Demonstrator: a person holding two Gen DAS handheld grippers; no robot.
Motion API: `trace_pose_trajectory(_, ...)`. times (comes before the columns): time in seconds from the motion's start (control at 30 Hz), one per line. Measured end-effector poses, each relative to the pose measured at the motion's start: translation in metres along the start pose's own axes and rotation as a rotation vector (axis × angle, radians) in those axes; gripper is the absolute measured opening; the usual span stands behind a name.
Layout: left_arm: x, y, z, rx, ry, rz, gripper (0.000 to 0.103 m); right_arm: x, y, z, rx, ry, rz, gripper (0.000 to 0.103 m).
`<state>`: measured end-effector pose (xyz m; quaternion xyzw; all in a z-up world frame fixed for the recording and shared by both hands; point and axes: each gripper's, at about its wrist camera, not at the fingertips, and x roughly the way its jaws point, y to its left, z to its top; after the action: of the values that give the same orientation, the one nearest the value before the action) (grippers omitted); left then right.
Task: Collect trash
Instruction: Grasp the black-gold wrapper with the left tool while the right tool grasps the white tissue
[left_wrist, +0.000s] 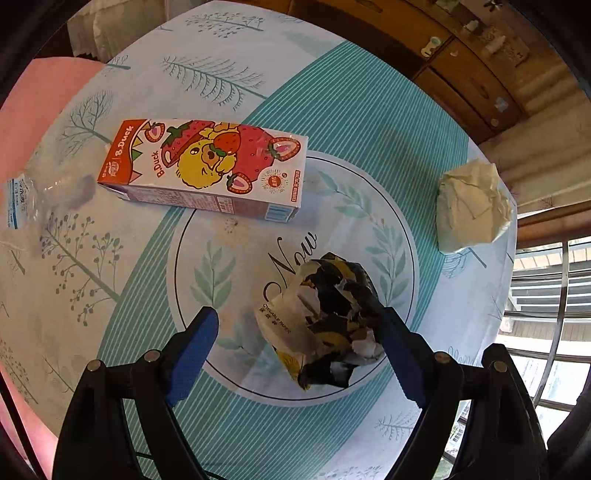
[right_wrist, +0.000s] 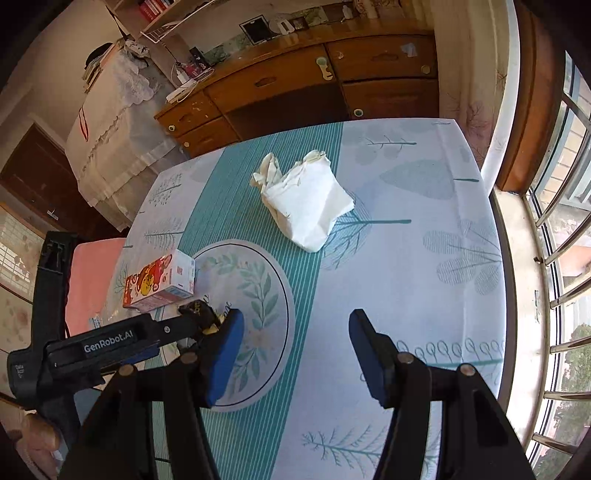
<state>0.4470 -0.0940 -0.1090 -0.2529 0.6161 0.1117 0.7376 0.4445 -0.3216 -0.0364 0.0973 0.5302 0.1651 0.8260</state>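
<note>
A crumpled black, yellow and white paper wrapper (left_wrist: 325, 321) lies on the round emblem of the teal tablecloth (left_wrist: 354, 122). My left gripper (left_wrist: 297, 317) hangs over it, open, a blue finger on each side. The right pad (left_wrist: 399, 347) is at the wrapper's edge and the left pad (left_wrist: 195, 343) stands apart from it. A strawberry juice carton (left_wrist: 207, 166) lies flat beyond it. A ball of white paper (left_wrist: 472, 206) sits at the right. My right gripper (right_wrist: 295, 328) is open over bare cloth, nothing between its fingers, short of the white paper (right_wrist: 306, 199). The carton (right_wrist: 159, 280) and wrapper (right_wrist: 201, 312) show at its left.
A clear plastic bag (left_wrist: 40, 199) lies at the table's left edge beside a pink chair (right_wrist: 92, 277). A wooden sideboard (right_wrist: 314, 85) stands behind the table. Barred windows (right_wrist: 561, 258) run along the right side. The left gripper's black handle (right_wrist: 107, 343) crosses the lower left of the right wrist view.
</note>
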Motion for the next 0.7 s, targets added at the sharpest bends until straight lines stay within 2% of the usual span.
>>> trace_pose_trajectory(0.2, 0.015, -0.009, 0.000, 0.023, 0.008, -0.009, 0.086, 0.010, -0.001, 0.026, -0.015, -0.014, -0.011, 0.060)
trace_pose_trajectory(0.27, 0.020, -0.013, -0.001, 0.022, 0.020, -0.022, 0.086, 0.014, 0.002, 0.036, -0.036, -0.025, -0.028, 0.069)
trace_pose_trajectory(0.43, 0.030, -0.029, 0.001, 0.038, 0.039, -0.050, 0.084, 0.032, 0.017, 0.062, -0.122, -0.063, -0.094, 0.071)
trace_pose_trajectory(0.47, 0.031, -0.032, 0.001, 0.048, 0.038, -0.063, 0.075, 0.037, 0.020, 0.067, -0.135, -0.065, -0.114, 0.071)
trace_pose_trajectory(0.53, 0.030, -0.039, 0.001, 0.075, 0.025, -0.067, 0.070, 0.049, 0.024, 0.075, -0.148, -0.065, -0.151, 0.071)
trace_pose_trajectory(0.57, 0.029, -0.043, 0.002, 0.090, 0.004, -0.058, 0.063, 0.054, 0.025, 0.079, -0.151, -0.066, -0.164, 0.071)
trace_pose_trajectory(0.63, 0.025, -0.051, 0.003, 0.133, -0.032, -0.041, 0.047, 0.064, 0.027, 0.083, -0.158, -0.070, -0.202, 0.071)
trace_pose_trajectory(0.67, 0.022, -0.054, 0.006, 0.153, -0.048, -0.037, 0.026, 0.069, 0.026, 0.083, -0.161, -0.068, -0.226, 0.071)
trace_pose_trajectory(0.7, 0.021, -0.057, 0.008, 0.170, -0.053, -0.034, 0.023, 0.075, 0.025, 0.083, -0.160, -0.061, -0.242, 0.071)
